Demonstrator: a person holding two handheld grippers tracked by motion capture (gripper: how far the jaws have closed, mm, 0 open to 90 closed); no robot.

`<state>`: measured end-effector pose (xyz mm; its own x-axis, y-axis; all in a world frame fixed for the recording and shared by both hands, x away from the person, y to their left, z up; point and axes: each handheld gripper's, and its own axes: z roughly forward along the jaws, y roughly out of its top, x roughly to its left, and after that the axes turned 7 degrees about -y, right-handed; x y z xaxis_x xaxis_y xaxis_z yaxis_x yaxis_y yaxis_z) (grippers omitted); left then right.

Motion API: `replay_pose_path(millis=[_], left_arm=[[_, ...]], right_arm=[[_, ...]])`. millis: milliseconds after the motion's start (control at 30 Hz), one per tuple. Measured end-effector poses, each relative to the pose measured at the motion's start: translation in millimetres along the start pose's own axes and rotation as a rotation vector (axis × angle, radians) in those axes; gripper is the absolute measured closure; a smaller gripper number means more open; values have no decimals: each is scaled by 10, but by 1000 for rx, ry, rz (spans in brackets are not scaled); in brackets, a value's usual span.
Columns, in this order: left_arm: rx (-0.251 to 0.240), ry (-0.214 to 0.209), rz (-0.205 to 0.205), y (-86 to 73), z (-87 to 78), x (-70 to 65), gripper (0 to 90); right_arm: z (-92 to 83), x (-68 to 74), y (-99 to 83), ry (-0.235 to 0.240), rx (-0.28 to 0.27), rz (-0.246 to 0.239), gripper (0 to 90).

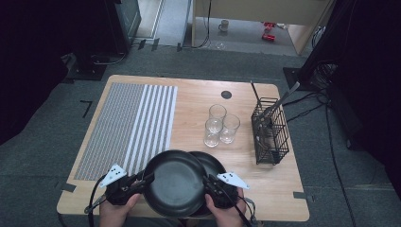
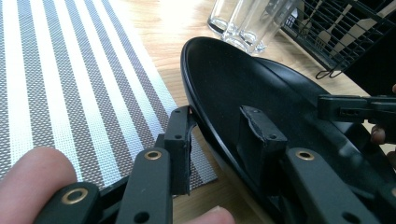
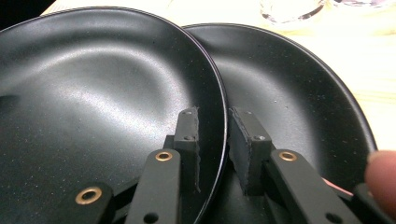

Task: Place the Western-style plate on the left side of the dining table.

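Observation:
Two black plates overlap at the table's near edge. The upper black plate (image 1: 174, 183) (image 2: 243, 79) (image 3: 93, 102) is gripped on both sides. My left gripper (image 1: 149, 178) (image 2: 217, 123) is shut on its left rim, one jaw under the rim and one inside the dish. My right gripper (image 1: 206, 182) (image 3: 215, 116) is shut on its right rim in the same way. The lower black plate (image 1: 213, 163) (image 3: 289, 79) lies beneath, shifted right and partly covered. A hand holds each gripper from below.
Three clear glasses (image 1: 220, 125) stand together just beyond the plates. A black wire cutlery basket (image 1: 269, 132) with utensils stands at the right. A grey striped placemat (image 1: 127, 125) (image 2: 70, 79) covers the table's left half. The wooden table (image 1: 265, 189) ends close behind the hands.

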<state>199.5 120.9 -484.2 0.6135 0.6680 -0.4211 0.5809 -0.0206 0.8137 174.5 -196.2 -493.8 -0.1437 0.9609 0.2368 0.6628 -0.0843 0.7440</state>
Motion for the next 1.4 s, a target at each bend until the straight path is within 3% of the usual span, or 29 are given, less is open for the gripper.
replay_pose_path(millis=[300,367,500,1000,1400], left_arm=[[2,3,9,-10,-24,27,658],[6,24,27,-21,-15,22,664],[-1,8,5,-40,-19,65,676],[11,11,-12,-73,-8,136,673],[20,5,-31,-84,-3,171,671]], right_arm=[[9,32,6,9,0,0,732],[4,28,5,14,-6,0,729],[-5,29,4,24,-7,-7,717],[-20,19,2,87,-5,41,693],[-83,37,-20,111,0,63,693]])
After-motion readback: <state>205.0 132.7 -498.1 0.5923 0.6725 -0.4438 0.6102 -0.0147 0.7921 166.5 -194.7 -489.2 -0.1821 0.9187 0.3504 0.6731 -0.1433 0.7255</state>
